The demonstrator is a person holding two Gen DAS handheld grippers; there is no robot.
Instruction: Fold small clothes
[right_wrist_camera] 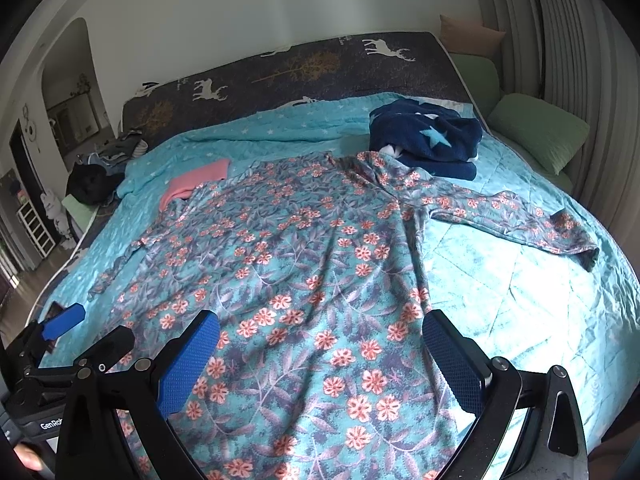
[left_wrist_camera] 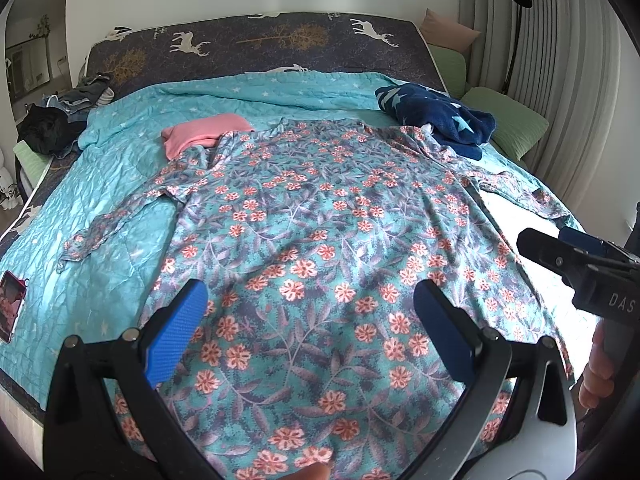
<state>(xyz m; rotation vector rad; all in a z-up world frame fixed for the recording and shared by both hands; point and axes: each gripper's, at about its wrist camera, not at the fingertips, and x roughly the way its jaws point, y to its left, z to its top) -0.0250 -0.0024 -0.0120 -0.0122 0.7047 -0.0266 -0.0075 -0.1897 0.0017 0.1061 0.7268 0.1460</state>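
1. We see the floral garment [left_wrist_camera: 320, 216] spread flat on the turquoise quilt [left_wrist_camera: 120, 184] that covers the bed. It is teal with coral flowers and grey-purple leaves, and it has long sleeves.
2. One sleeve [right_wrist_camera: 516, 216] lies stretched out to the right across the quilt. The other sleeve [left_wrist_camera: 120, 216] trails off to the left.
3. Our left gripper [left_wrist_camera: 312, 304] hangs above the near part of the garment with its blue pads spread wide and nothing between them.
4. Our right gripper [right_wrist_camera: 320, 340] is likewise spread open and empty above the garment's near right part.
5. A pink cloth [left_wrist_camera: 204, 132] lies at the far left shoulder, partly under the garment.
6. A navy star blanket [right_wrist_camera: 428, 140] sits bunched just beside the far right shoulder.
7. Green pillows [right_wrist_camera: 540, 132] lie along the bed's right edge, and a pile of dark clothes [left_wrist_camera: 52, 124] sits at the far left corner.
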